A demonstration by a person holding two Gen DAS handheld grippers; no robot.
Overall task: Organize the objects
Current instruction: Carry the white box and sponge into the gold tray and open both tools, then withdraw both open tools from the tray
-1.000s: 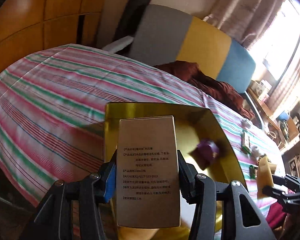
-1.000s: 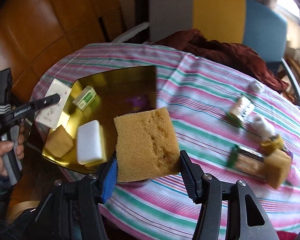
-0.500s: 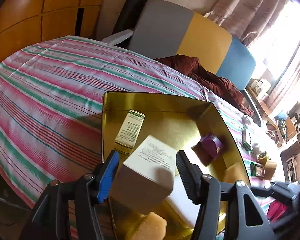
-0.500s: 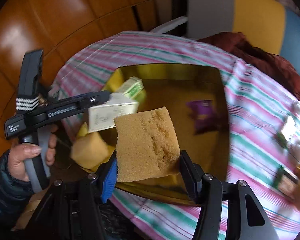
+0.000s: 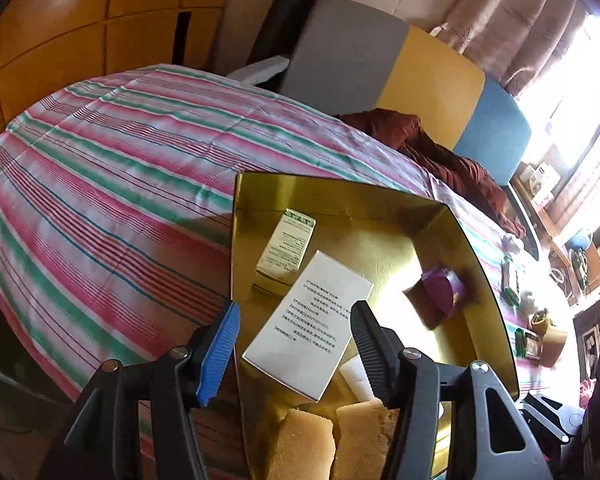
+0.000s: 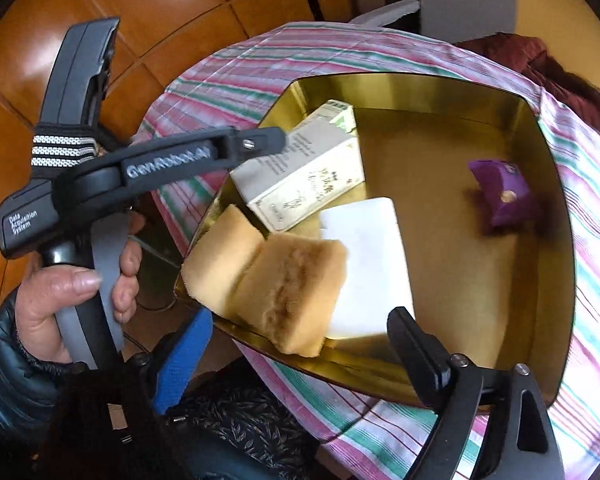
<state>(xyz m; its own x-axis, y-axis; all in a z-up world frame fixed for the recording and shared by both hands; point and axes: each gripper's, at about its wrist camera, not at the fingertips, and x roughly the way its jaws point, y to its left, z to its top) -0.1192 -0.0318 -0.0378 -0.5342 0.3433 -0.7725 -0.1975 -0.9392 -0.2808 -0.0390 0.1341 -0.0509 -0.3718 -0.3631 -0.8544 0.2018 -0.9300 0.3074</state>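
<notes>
The right gripper (image 6: 300, 354) was opening, empty, over a sponge (image 6: 290, 292) in the gold tray (image 6: 540, 240). The left gripper (image 5: 294, 334), jaws closing slightly, hung clear of the white box (image 5: 310, 326). A striped cloth (image 5: 112, 184) covered the table.

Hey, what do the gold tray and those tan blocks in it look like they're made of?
The tray looks like thin metal or foil-faced card with a glossy gold finish: it mirrors light and the items inside. The tan blocks look like foam sponge: matte, porous, fuzzy at the edges.
</notes>
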